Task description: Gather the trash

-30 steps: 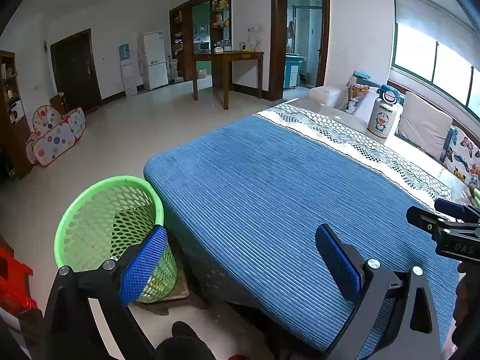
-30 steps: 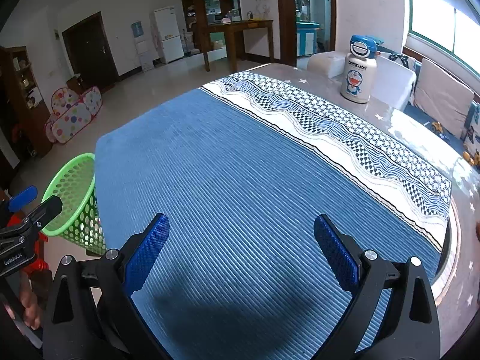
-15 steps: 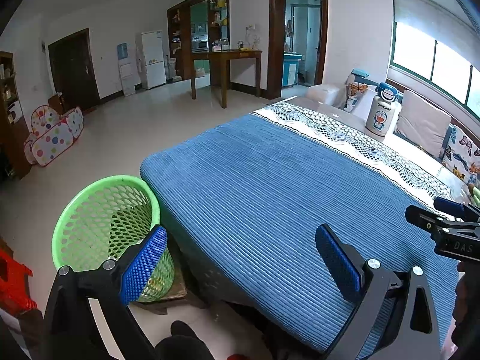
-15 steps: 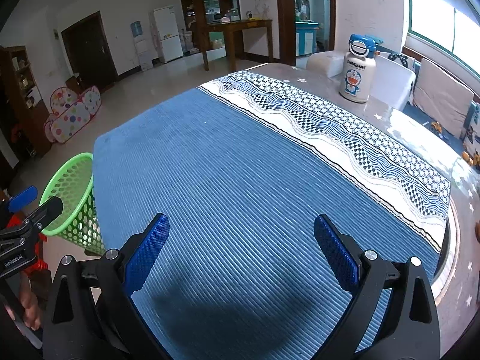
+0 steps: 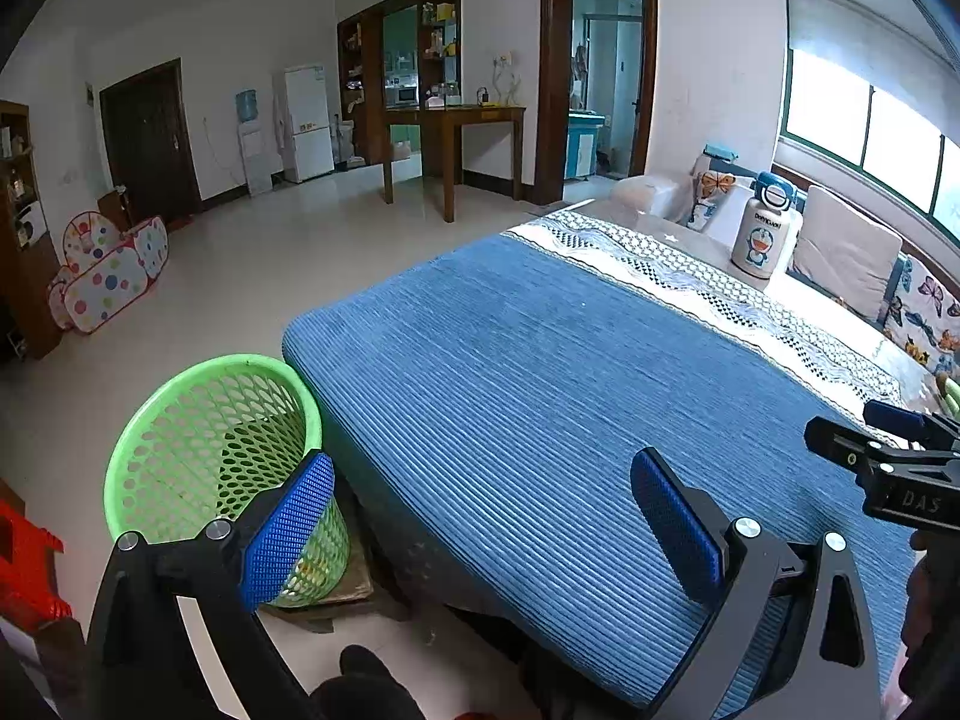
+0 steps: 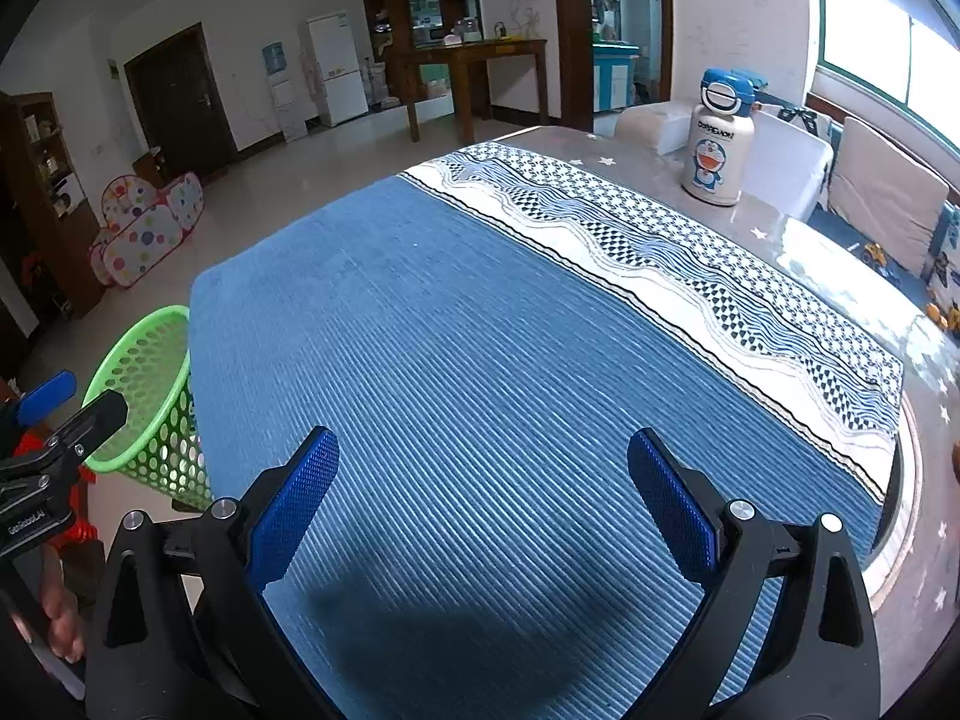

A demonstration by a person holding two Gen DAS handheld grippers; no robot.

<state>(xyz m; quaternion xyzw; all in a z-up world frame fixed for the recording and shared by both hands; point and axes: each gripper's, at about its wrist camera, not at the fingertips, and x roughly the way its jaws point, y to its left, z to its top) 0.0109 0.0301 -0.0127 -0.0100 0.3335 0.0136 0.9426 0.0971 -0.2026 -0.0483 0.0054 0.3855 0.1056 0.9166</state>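
Both grippers empty, jaws spread wide: left gripper (image 5: 480, 516) over the table corner, right gripper (image 6: 483, 501) above the blue cloth (image 6: 480, 360). No trash visible on the cloth. Risk: knocking the light green mesh basket (image 5: 198, 420), standing on the floor against the table edge, mostly empty.

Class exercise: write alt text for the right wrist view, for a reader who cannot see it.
The open right gripper, its blue jaws empty, hangs over a blue ribbed cloth covering a table. A green mesh basket stands at the table's left edge, and a cartoon bottle stands at the far end.
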